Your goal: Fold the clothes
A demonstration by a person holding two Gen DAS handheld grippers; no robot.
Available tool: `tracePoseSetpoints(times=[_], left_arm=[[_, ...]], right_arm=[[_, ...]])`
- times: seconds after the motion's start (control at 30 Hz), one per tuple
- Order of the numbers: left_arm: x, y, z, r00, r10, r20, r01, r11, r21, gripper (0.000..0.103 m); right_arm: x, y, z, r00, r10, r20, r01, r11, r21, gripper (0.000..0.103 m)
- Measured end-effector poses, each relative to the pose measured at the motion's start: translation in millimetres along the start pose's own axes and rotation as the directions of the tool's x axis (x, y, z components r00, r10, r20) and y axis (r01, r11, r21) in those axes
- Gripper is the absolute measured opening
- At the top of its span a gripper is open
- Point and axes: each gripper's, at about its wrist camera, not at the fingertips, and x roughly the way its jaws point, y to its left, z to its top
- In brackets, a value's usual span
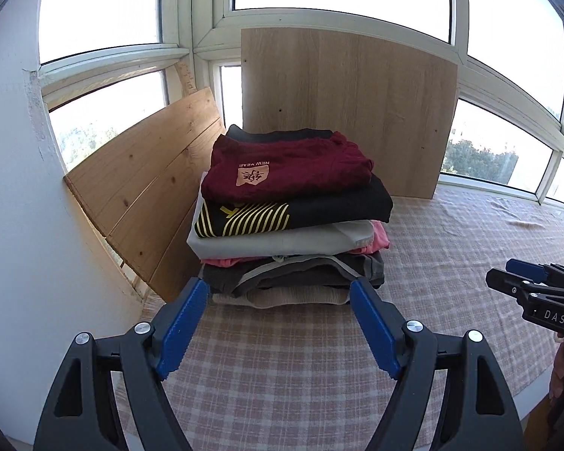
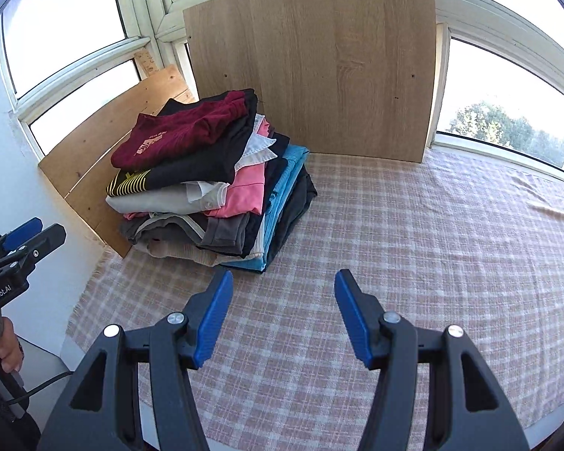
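Stack of folded clothes sits at 10 o'clock on the checked surface, tucked against leaning wood panels, likely to keep work space free. Left gripper and right gripper both spread wide, holding nothing.

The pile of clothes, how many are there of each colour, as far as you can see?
Maroon shirt: 1
Black garments, one with yellow stripes, one lower: 2
White collared shirt: 1
Pink garment: 1
Grey garment: 1
Blue garment: 1
Beige garment: 1
Total: 8 visible; more layers may hide.
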Motion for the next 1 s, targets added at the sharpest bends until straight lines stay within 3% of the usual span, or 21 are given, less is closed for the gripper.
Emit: tracePoseSetpoints(times=[0.2,0.47,1.0], left_arm=[[-24,-33,-15,1.0,0.002,-0.007,-0.002,1.0,-0.015,0.077],[-70,-108,-42,1.0,-0.023,0.018,0.022,0.999,0.026,0.077],[-137,-164,-100,0.998,0.053,0.022,-0.053,0.998,-0.026,0.077]], right_arm=[[-28,-26,-21,1.0,-0.016,0.01,0.016,0.999,-0.034,0.056],[-68,-74,-53,1.0,0.002,0.002,-0.002,0.999,-0.05,0.056],[-124,-106,-106,0.999,0.034,0.016,-0.032,0.99,-0.137,0.056]])
